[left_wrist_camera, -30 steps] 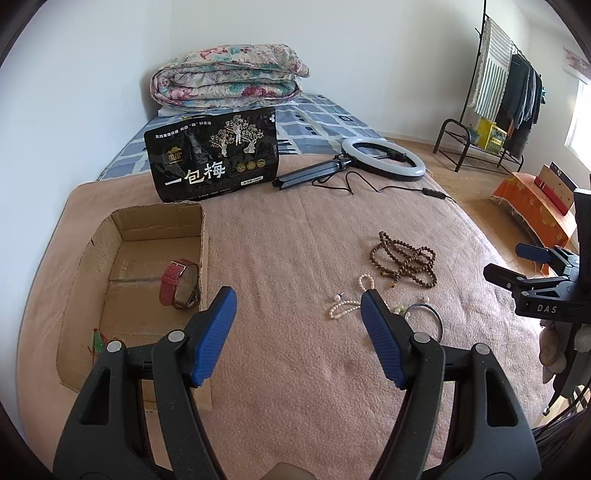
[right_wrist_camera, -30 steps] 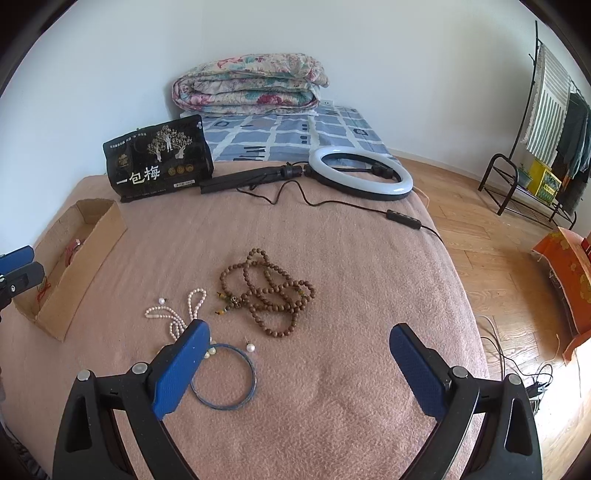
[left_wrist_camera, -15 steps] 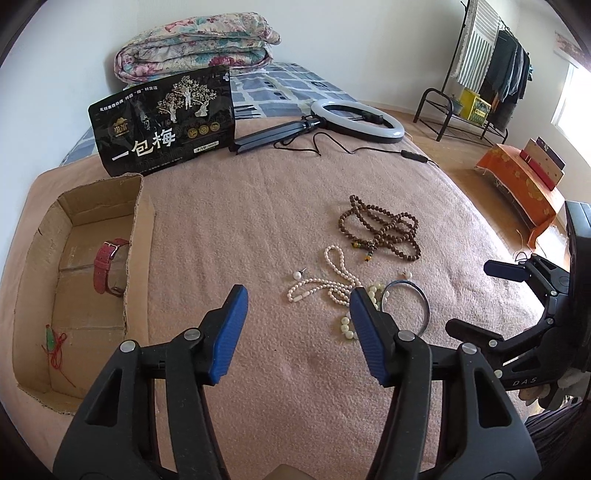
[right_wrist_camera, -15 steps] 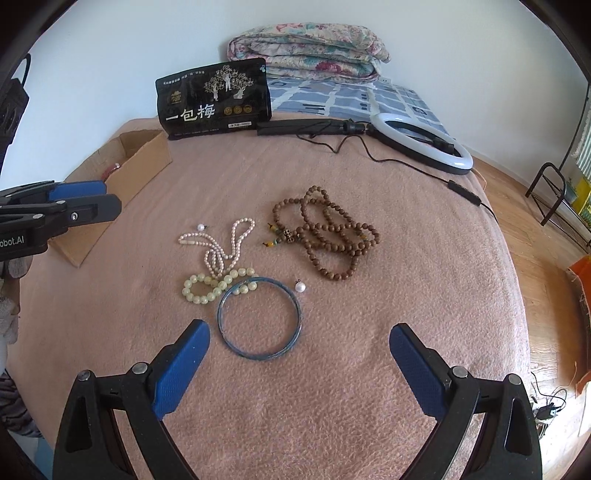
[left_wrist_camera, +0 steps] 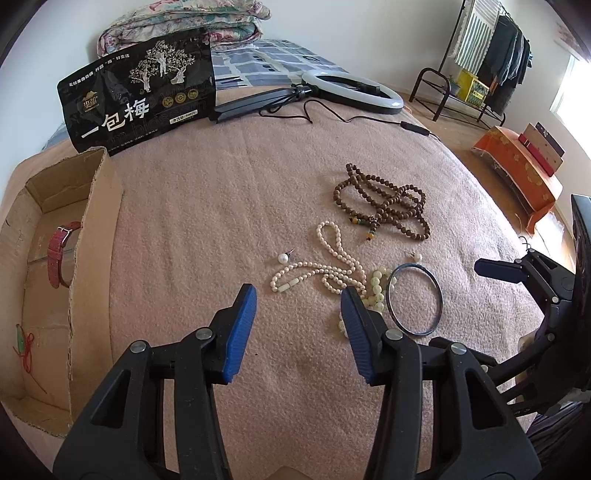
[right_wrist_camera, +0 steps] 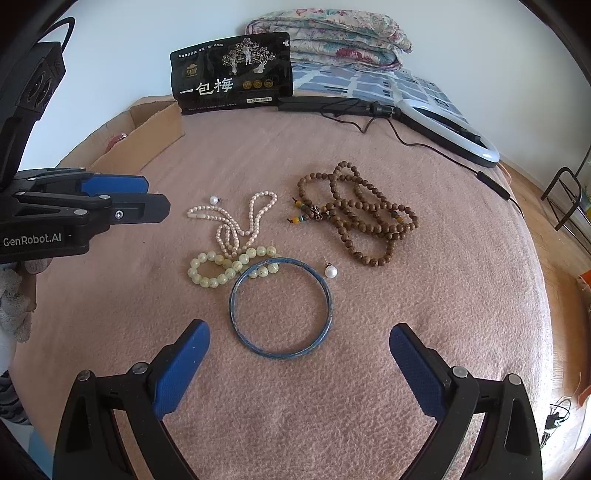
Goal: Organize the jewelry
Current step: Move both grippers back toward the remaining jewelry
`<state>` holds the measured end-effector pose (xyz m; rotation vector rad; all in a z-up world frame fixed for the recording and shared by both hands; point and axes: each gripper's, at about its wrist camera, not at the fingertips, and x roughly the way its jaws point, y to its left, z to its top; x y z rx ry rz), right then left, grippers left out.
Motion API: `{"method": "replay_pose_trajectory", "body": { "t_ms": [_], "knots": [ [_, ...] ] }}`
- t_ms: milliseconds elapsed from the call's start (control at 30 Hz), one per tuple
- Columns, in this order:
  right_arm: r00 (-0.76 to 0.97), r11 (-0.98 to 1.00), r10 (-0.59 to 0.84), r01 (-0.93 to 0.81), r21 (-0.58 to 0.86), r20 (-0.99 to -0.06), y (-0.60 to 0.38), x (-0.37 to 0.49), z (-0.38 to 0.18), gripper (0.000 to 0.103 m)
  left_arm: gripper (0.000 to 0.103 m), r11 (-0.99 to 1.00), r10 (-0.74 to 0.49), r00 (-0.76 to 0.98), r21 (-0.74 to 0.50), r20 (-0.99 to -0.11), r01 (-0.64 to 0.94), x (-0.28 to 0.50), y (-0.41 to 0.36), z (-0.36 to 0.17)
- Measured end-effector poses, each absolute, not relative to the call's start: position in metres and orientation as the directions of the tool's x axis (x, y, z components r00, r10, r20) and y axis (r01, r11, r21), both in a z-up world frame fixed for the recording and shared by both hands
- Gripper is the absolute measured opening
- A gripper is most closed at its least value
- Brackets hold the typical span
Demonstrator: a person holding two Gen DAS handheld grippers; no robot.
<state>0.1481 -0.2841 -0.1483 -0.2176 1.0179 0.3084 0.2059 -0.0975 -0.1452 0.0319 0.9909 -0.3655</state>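
Meanwhile both grippers, left gripper (left_wrist_camera: 298,322) and right gripper (right_wrist_camera: 298,363), were brought closer over the jewelry, jaws wide open and empty, the blue bangle (right_wrist_camera: 280,308) framed for pickup toward the cardboard box (left_wrist_camera: 94,236).

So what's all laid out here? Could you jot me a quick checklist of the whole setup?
Surface: pink blanket over a bed.
Job's things: blue bangle, green bead bracelet, pearl necklace, wooden beads, two pearl earrings; red watch lies in the cardboard box.
Clutter: black snack bag, ring light.
Grippers: left tool open, empty; right tool open, empty, before the bangle.
Cables: ring light cord across the blanket.
Surroundings: folded quilt, clothes rack.
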Motion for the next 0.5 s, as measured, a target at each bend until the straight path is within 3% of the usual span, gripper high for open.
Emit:
{"method": "replay_pose_trajectory", "body": {
  "t_ms": [500],
  "knots": [
    [0.474,0.926,0.159,-0.376,-0.035,-0.866,-0.275,0.159,-0.165,0.098,0.045,0.936,-0.291,0.456,-0.152,-0.841,0.317,0.221,-0.108,-0.167]
  ]
}}
